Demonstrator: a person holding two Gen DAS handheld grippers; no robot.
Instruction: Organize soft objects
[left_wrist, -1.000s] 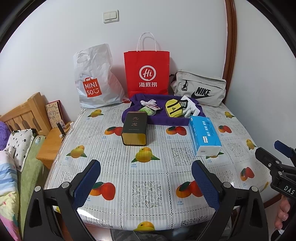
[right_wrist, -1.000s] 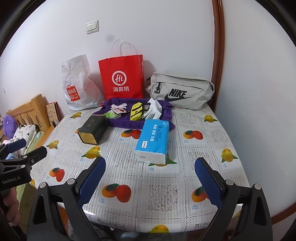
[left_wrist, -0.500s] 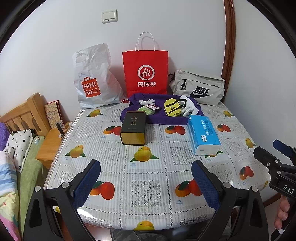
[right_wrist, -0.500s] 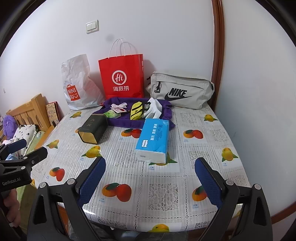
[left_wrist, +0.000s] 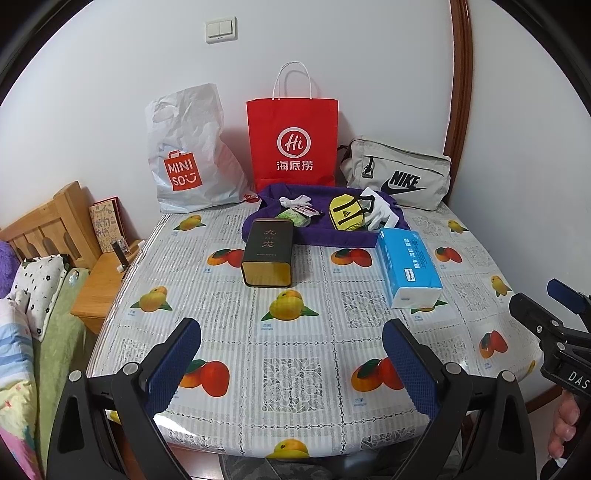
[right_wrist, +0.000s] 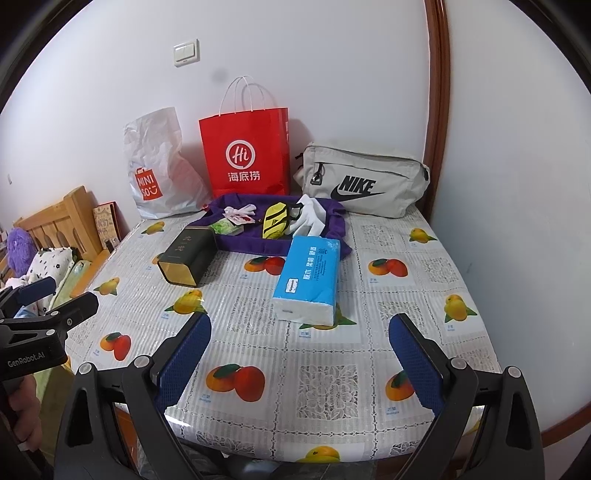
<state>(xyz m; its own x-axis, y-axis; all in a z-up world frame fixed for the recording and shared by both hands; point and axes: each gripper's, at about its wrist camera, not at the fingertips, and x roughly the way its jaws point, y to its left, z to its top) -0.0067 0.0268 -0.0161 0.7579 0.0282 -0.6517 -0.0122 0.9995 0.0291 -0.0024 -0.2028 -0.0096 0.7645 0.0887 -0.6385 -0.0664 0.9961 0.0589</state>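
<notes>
A purple cloth (left_wrist: 321, 236) lies at the back of the table and also shows in the right wrist view (right_wrist: 251, 238). On it lie a yellow pouch (left_wrist: 347, 214), white socks (left_wrist: 295, 201), a white garment (left_wrist: 380, 212) and a green packet (left_wrist: 293, 218). A blue tissue pack (left_wrist: 408, 269) (right_wrist: 308, 273) lies in front of the cloth. A grey Nike bag (left_wrist: 399, 177) (right_wrist: 362, 181) leans on the wall. My left gripper (left_wrist: 291, 363) and right gripper (right_wrist: 299, 362) are open and empty over the table's near edge.
A dark tin (left_wrist: 267, 253) lies mid-table. A red paper bag (left_wrist: 293, 142) and a white Miniso bag (left_wrist: 188, 155) stand against the wall. A wooden bed frame (left_wrist: 40, 225) and nightstand (left_wrist: 98, 288) stand left of the table (left_wrist: 288, 376).
Both grippers have drawn back very slightly from the table. Nothing on the table has moved.
</notes>
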